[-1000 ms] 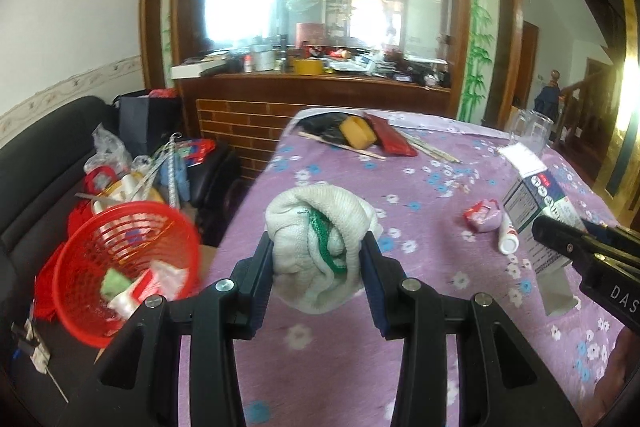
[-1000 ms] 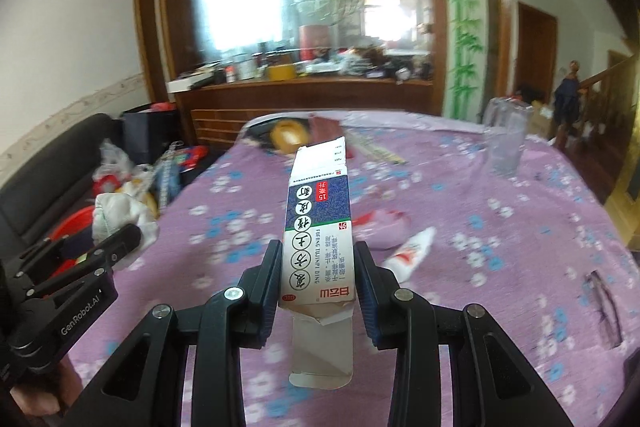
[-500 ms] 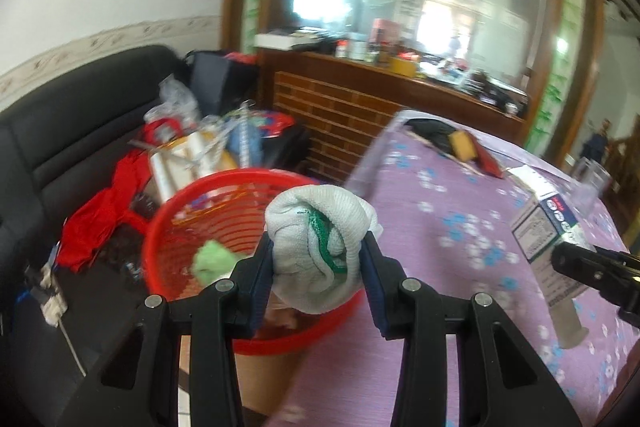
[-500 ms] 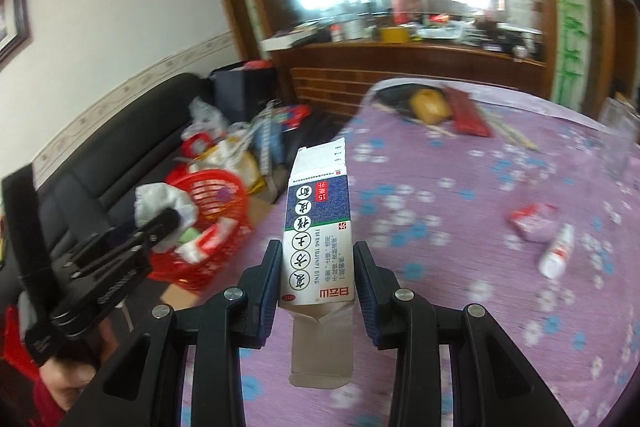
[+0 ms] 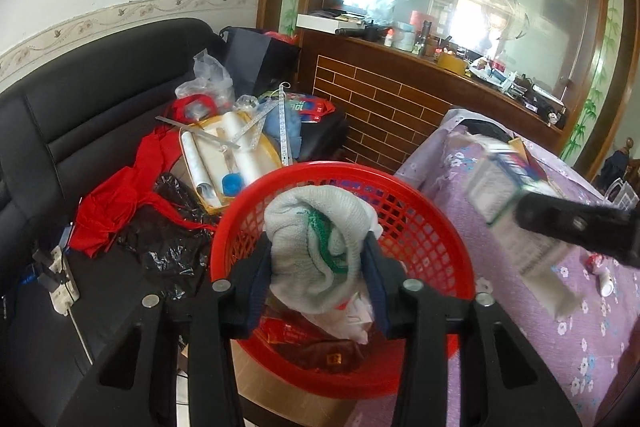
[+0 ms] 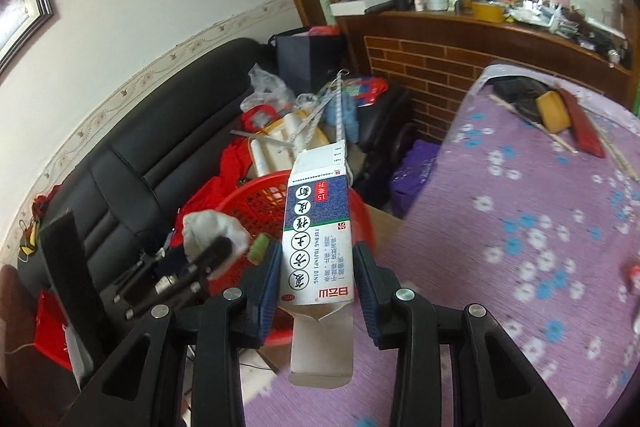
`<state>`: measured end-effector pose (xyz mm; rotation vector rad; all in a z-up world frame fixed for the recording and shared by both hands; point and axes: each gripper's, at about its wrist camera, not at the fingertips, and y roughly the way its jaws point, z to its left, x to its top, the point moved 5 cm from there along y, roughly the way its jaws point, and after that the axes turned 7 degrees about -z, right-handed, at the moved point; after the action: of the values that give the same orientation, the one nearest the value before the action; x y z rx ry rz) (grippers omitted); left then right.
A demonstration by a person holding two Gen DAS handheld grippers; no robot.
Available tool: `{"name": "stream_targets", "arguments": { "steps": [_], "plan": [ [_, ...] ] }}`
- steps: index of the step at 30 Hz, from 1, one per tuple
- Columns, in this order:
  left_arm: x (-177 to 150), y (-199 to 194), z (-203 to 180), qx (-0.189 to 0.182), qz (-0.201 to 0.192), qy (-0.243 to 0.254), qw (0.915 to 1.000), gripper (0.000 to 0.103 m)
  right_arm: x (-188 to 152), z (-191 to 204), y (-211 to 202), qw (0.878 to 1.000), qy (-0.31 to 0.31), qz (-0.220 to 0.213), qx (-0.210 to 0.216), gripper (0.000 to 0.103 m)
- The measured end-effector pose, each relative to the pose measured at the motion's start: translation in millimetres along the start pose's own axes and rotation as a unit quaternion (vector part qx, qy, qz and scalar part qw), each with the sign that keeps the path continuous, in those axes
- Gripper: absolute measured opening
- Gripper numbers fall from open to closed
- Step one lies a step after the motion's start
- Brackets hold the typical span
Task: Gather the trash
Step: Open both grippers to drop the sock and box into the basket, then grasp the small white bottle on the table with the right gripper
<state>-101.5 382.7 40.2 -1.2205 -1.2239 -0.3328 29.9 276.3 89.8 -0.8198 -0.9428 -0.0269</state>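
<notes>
Beside the black sofa (image 5: 80, 115) and the purple flowered table (image 5: 520, 347), the red mesh basket (image 5: 320, 169) sat low off the table's edge, already partly full of wrappers and scraps. Both grippers were carrying trash toward it.

The right gripper (image 6: 318, 259) was clamped on the medicine carton (image 6: 316, 239), held upright by its two side faces, with an open flap hanging below the pads. The carton was over the table edge, next to the basket and not yet above it. Judged light and probably empty. Thin card would be stiff along its length but would crush on the broad faces, so the grip low on the sides looked right. It should drop clean once let go.

The left gripper (image 5: 317, 267) had the white cloth wad (image 5: 312, 251), with its green trim, between its jaws, right above the basket's opening. The jaws had just been opening, and both pads looked to be on the cloth, which bulged out around them. Judged soft, light and springy. It could snag on a pad and would not hurt anything when it fell. A grip anywhere across the bulk would work.

A small white tube (image 5: 606, 277) was left on the table, well away from the basket. Judged light, smooth and likely to roll, best pinched across the body.
</notes>
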Motion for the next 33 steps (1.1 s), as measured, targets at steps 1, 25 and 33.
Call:
{"name": "stream_targets", "arguments": {
  "steps": [1,25,33],
  "plan": [
    [0,0,-1,0.000,0.001,0.001,1.0000,0.053,2,1,7,1.000,0.004,0.002,0.003,0.042],
    [-28,-39,-172,-0.112,0.001,0.118,0.9867,0.070,-37,-197,-131,0.975,0.158,-0.063,-0.142,0.048],
    [-51,-49,-249,-0.167,0.030,0.166,0.9715,0.070,-73,-321,-189,0.932,0.268,-0.053,-0.238,0.048]
  ]
}}
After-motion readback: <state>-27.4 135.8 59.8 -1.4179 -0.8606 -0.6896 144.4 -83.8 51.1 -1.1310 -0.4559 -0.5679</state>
